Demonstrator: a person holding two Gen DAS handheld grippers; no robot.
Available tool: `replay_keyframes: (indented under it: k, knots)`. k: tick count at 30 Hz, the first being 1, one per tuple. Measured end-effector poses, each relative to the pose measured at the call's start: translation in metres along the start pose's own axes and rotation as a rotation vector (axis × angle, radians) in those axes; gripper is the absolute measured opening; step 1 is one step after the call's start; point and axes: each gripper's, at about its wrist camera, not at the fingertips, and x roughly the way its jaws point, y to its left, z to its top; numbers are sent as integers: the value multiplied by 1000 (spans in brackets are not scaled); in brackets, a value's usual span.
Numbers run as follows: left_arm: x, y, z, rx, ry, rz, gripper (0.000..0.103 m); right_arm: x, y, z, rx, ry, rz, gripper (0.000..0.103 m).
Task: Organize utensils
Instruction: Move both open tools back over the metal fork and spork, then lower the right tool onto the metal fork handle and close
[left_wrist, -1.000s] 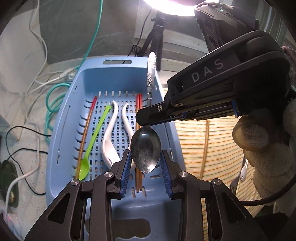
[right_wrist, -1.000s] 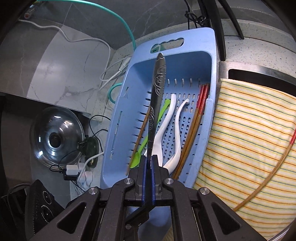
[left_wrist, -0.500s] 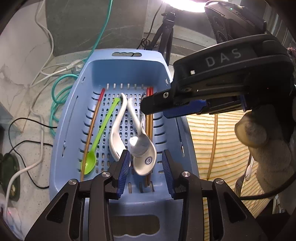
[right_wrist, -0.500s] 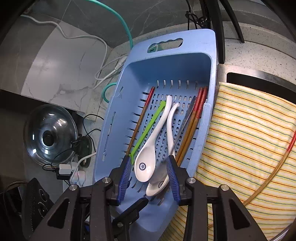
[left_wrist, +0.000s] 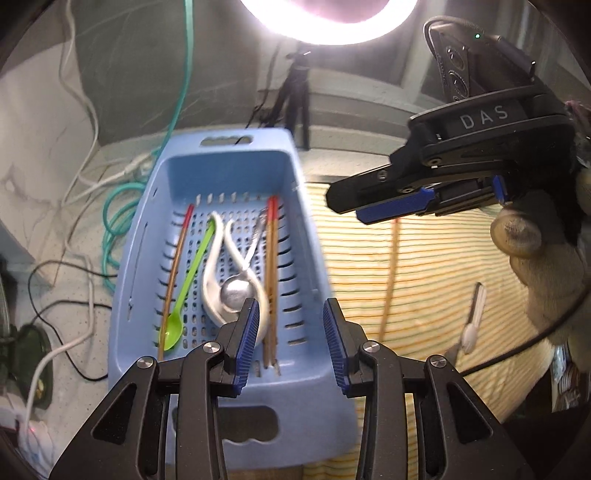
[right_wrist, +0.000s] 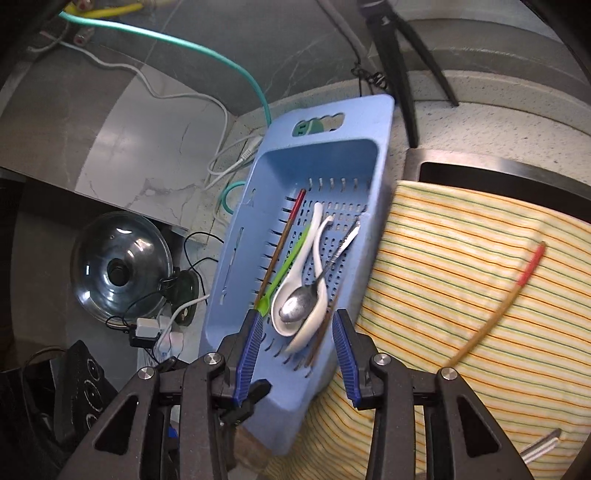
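Metal spoon (right_wrist: 300, 303): in blue basket (right_wrist: 236, 266), just ahead of right hand-held gripper (right_wrist: 297, 349), bowl nested in white ceramic spoons (right_wrist: 295, 280). Long axis running away from gripper, bowl nearest, handle far. Likely stiff, light, slick; best taken at the handle's middle. Right jaws just opened, partly apart, empty. Left hand-held gripper (left_wrist: 290, 344): partly apart, empty. Loose chopstick (right_wrist: 495, 306) on striped cloth (right_wrist: 461, 258), right of gripper.

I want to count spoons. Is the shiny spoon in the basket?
In. The metal spoon lies in the blue basket, atop the white spoons.
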Motion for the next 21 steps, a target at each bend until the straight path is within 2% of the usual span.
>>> replay_keyframes:
  k: [5,10,13,17,21]
  knots:
    - [-13,-26,-4,60,-11,-34,34,-42,-32,-18,30,-40,-12,36]
    - [-10,-61,-14,125,16,-106,35,-70,-76,-46,119,-58,-20,36]
    - [-1,-87,-25,195,55,-149,45,-72,-98,-65,166,-47,-34,36]
    - [15,-118,-39,301,116,-172,45,-71,-125,-89,243,-38,-39,36]
    - [30,-134,-45,353,167,-190,45,-63,-145,-104,318,-29,-28,36]
